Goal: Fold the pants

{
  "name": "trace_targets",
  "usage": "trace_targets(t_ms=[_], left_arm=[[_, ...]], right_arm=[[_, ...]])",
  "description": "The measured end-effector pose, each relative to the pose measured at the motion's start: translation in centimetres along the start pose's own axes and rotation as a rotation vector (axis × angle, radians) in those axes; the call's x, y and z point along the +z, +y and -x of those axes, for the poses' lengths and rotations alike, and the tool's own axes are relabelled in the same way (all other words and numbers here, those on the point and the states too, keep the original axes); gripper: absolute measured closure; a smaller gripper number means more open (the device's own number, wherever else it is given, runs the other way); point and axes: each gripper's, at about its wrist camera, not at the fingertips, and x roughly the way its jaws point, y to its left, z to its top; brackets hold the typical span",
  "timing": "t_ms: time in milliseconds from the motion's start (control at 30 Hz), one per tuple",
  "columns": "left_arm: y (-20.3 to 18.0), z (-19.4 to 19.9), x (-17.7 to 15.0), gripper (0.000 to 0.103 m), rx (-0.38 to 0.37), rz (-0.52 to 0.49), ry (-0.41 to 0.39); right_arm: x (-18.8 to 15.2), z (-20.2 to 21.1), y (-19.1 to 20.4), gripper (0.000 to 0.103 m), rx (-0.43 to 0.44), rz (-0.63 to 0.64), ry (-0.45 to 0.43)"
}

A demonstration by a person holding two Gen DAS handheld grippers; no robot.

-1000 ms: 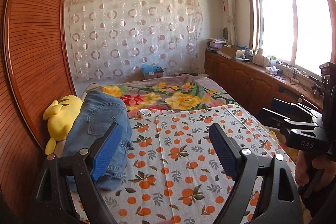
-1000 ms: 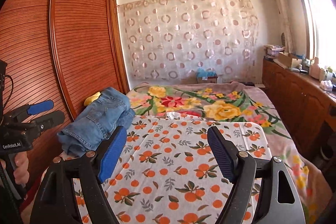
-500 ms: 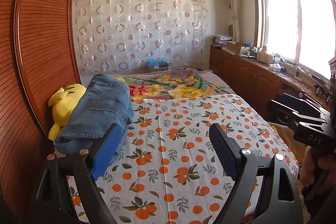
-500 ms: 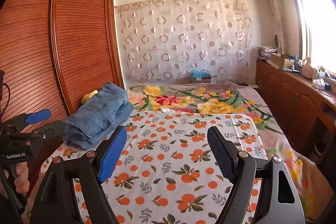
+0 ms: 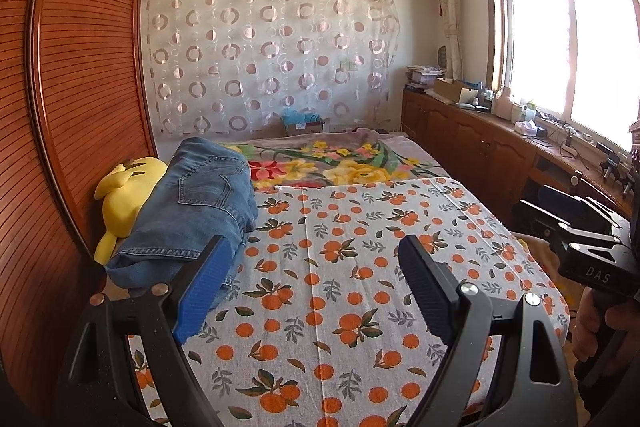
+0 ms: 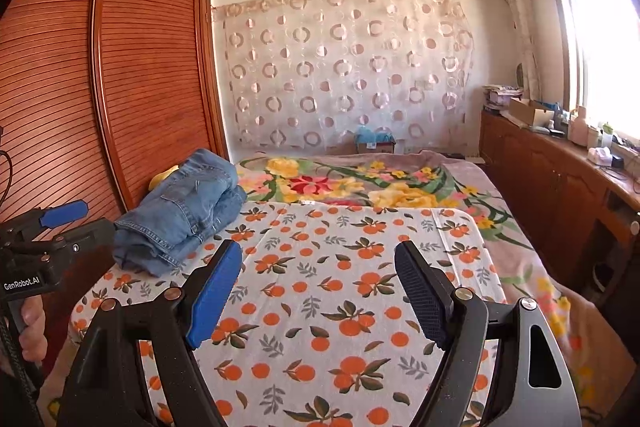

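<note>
In the left wrist view, the folded blue denim pants [image 5: 192, 211] are seen at centre left, stacked on the orange-print bedsheet [image 5: 340, 267] — the left gripper [image 5: 312, 283] is held wide, empty. In the right wrist view, the pants [image 6: 180, 211] lie at middle left, the right gripper [image 6: 318, 287] likewise spread, nothing held — folding looks complete; no further move is settled.

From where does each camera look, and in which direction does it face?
Left wrist: on the left hand-held gripper, facing across the bed toward the curtain; right hand-held gripper at the right edge.
Right wrist: on the right hand-held gripper, facing likewise; left hand-held gripper at left.
Both show the folded jeans.
</note>
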Motion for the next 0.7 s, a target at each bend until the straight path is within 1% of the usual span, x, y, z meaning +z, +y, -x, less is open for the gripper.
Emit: trace_targets(t_ms=[700], left_arm=[[0.10, 0.24, -0.38, 0.017, -0.001, 0.003, 0.005]], right_arm=[[-0.55, 0.44, -0.06, 0.022, 0.001, 0.003, -0.001]])
